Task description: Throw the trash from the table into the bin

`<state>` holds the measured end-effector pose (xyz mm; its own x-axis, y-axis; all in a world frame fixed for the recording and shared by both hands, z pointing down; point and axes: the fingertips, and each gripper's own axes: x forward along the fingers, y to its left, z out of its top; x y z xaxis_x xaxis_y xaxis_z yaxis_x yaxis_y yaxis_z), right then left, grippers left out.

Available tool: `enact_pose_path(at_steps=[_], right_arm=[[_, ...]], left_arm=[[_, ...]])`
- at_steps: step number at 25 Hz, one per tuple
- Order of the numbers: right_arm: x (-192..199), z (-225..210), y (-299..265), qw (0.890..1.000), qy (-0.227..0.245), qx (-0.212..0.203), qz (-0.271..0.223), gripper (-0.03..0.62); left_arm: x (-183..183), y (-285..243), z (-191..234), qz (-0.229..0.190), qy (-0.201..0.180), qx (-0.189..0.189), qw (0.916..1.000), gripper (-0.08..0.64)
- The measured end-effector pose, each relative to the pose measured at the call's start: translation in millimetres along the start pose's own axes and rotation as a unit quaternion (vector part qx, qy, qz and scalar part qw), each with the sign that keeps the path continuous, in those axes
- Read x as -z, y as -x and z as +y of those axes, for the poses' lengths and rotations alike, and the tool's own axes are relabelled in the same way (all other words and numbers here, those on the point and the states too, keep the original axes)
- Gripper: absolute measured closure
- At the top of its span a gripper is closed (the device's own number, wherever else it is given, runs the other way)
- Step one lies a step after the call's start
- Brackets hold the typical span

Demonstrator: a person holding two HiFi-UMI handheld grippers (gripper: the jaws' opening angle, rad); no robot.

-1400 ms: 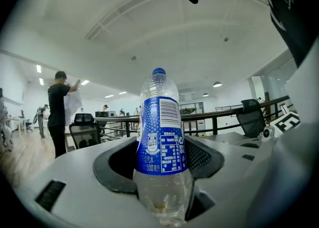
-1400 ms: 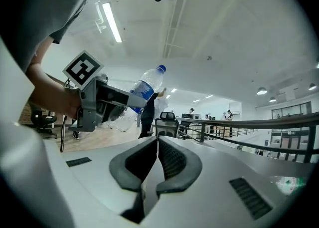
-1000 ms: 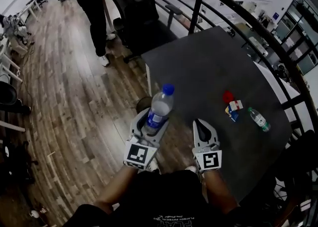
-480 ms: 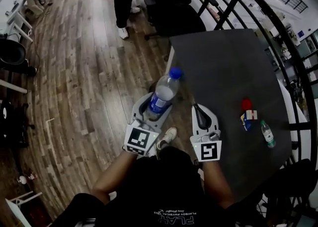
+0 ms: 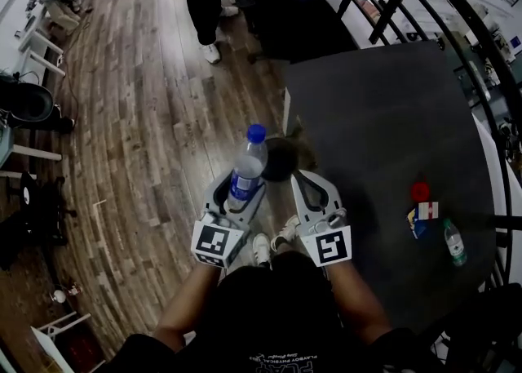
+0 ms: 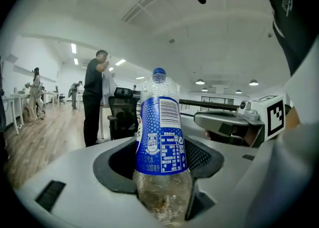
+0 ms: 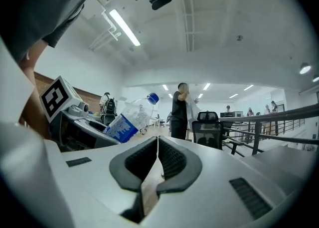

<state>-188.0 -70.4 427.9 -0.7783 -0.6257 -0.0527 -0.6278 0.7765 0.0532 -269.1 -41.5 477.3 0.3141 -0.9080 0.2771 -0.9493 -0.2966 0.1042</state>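
Observation:
My left gripper is shut on a clear plastic water bottle with a blue cap and blue label, held upright over the wooden floor. In the left gripper view both pads press the bottle below its label. My right gripper is shut with nothing in it, its jaws touching. A dark round bin stands on the floor by the table's corner, just beyond and between the two grippers. On the dark table lie a red cap, a small coloured box and a small bottle.
A person stands at the back next to a black office chair. A black railing curves round the table's far side. Desks and gear line the left wall.
Both grippers have swung left, off the table's edge and over the floor, with the bottle still in the left one. The bin now shows just beyond the gripper tips.

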Motion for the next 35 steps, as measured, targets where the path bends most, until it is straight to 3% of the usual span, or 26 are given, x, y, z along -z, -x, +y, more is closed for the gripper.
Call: enact_pose_path(at_steps=[6, 12, 16, 20, 27, 35], right_arm=[[46, -34, -11, 0.999, -0.029, 0.008, 0.028, 0.568], [99, -44, -21, 0.995, -0.078, 0.041, 0.05, 0.568], [141, -45, -27, 0.988, -0.095, 0.083, 0.093, 0.568], [184, -31, -30, 0.983, -0.12, 0.08, 0.113, 0.568], [249, -10, -30, 0.972, -0.145, 0.088, 0.165, 0.568], [289, -21, -28, 0.967, -0.137, 0.109, 0.187, 0.568]], left_arm=[[44, -43, 12, 0.056, 0.014, -0.027, 0.9979, 0.273], [104, -87, 13, 0.106, 0.034, -0.004, 0.9938, 0.273], [159, -105, 29, 0.158, 0.04, 0.021, 0.9863, 0.273], [217, -123, 44, 0.203, 0.044, 0.036, 0.9776, 0.273], [294, -161, 58, 0.233, 0.064, 0.058, 0.9685, 0.272], [363, -195, 60, 0.28, 0.09, 0.066, 0.9536, 0.273]])
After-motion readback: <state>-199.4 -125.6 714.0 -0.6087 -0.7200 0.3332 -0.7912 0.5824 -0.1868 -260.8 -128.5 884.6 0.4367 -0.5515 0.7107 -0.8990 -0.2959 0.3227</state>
